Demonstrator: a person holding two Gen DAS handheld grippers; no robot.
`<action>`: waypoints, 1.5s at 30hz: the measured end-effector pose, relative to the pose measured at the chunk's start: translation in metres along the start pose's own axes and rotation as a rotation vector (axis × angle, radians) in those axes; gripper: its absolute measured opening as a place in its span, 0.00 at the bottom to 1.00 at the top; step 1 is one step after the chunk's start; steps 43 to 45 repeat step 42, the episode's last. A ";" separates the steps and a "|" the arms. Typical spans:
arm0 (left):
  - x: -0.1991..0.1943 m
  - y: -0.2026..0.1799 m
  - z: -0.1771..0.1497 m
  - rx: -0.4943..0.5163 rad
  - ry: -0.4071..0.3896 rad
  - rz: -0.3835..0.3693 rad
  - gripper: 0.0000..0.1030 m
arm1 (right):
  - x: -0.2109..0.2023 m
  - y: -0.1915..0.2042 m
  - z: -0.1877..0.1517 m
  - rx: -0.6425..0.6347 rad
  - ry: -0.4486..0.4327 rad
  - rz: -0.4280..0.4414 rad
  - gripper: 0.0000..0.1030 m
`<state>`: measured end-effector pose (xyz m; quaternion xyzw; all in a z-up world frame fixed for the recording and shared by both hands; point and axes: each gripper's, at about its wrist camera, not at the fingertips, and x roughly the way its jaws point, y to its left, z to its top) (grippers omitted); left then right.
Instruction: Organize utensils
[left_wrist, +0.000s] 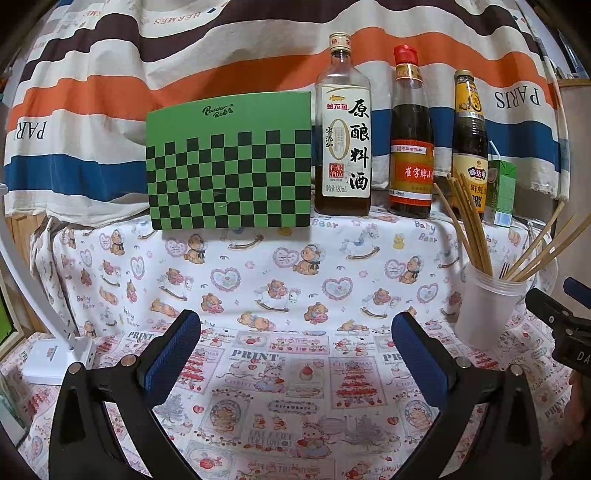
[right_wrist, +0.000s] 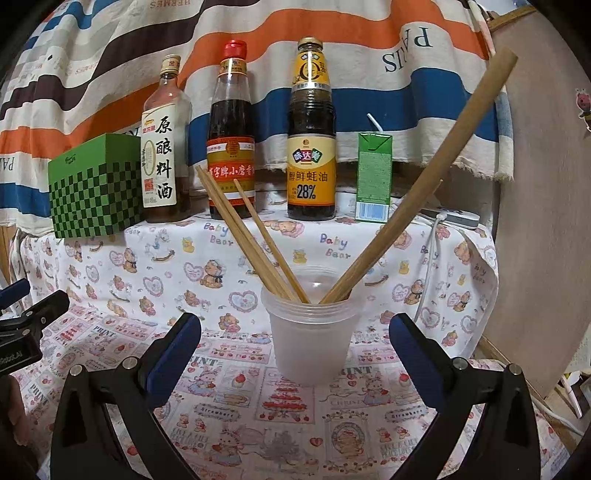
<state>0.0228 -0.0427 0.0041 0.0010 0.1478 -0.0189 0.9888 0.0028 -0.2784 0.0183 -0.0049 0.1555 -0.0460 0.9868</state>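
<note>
Translucent cup (right_wrist: 312, 339) stands upright on the desk (right_wrist: 236, 417), centred just ahead of the right hand-held gripper (right_wrist: 294, 345), holding bamboo chopsticks (right_wrist: 255, 243) fanned left and right. Both the right and the left hand-held gripper (left_wrist: 296, 349) are spread wide, empty. Only the left view shows a white power strip (left_wrist: 55, 356); only the right shows the whole green carton (right_wrist: 373, 177).

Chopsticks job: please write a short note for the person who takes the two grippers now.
Left gripper: open, empty, over the printed cloth.
Right gripper: open, empty, facing the plastic cup.
Chopsticks all stand in the cup, leaning to both sides; none lies on the cloth in either view.
Done: the utensils seen are in the cup.
Left: probably nothing; check outside the views for strays.
</note>
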 end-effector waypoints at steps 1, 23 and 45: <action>0.000 0.000 0.000 0.000 0.000 0.000 1.00 | -0.001 0.000 0.000 -0.003 -0.002 -0.001 1.00; 0.001 0.004 -0.001 -0.022 0.003 0.024 1.00 | 0.002 0.000 0.000 -0.005 0.008 0.017 1.00; 0.001 0.000 -0.001 0.002 0.008 0.024 1.00 | 0.000 0.001 0.000 -0.003 -0.001 -0.004 1.00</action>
